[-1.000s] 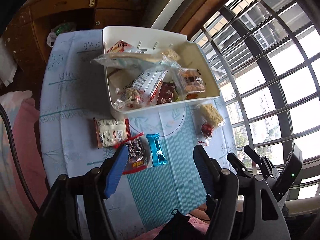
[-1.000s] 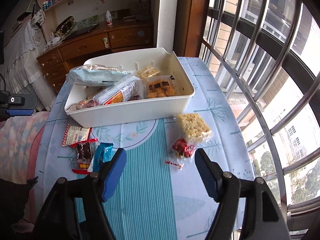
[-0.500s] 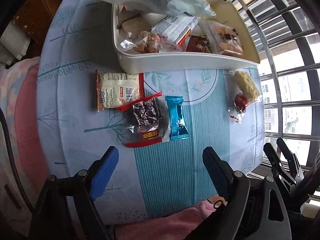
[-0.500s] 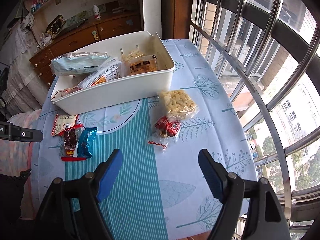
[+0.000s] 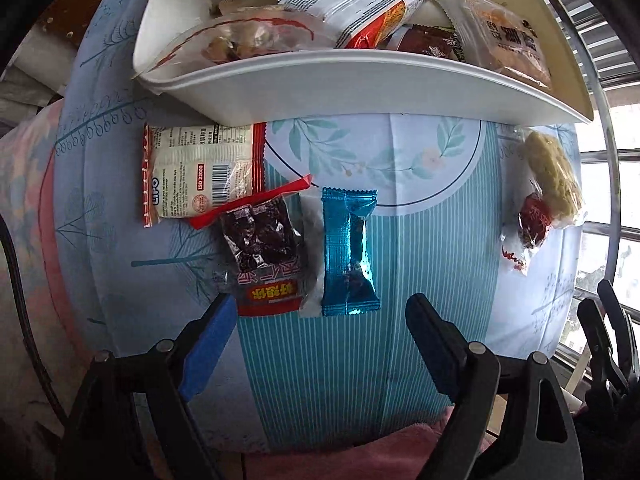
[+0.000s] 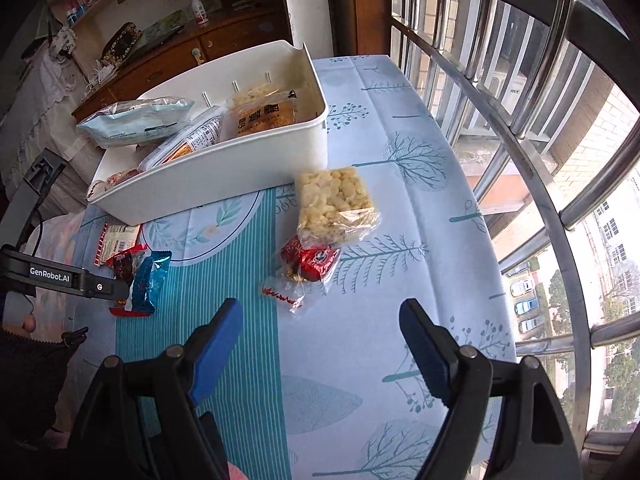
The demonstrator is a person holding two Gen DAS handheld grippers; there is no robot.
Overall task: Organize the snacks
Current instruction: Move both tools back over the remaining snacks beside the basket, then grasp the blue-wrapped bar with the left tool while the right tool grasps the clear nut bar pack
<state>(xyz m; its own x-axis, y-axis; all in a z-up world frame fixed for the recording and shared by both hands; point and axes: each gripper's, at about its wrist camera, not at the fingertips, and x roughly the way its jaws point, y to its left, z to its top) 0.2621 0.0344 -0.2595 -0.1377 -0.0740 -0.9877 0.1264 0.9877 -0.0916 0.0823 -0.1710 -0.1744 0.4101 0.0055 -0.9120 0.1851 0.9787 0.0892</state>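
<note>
A white bin point(image 5: 360, 76) full of snack packets stands on the table. In front of it lie a white-and-red packet point(image 5: 196, 176), a dark packet with a red band point(image 5: 264, 248) and a blue foil wrapper point(image 5: 348, 248). My left gripper point(image 5: 320, 320) hangs open just above the near ends of the dark packet and the blue wrapper, holding nothing. Further right lie a puffed rice cake point(image 6: 336, 200) and a clear bag with red candy point(image 6: 310, 264). My right gripper point(image 6: 320, 316) is open and empty, just short of the candy bag.
A leaf-patterned cloth point(image 6: 400, 240) covers the table. Metal window bars point(image 6: 520, 120) run close along its right edge. A wooden dresser point(image 6: 168, 60) stands behind the bin. The left gripper's body point(image 6: 60, 280) shows at the left of the right wrist view.
The left gripper dropped and tilted down over the packets in front of the bin, and its jaws widened. The right gripper moved closer to the rice cake and candy bag, jaws also wider.
</note>
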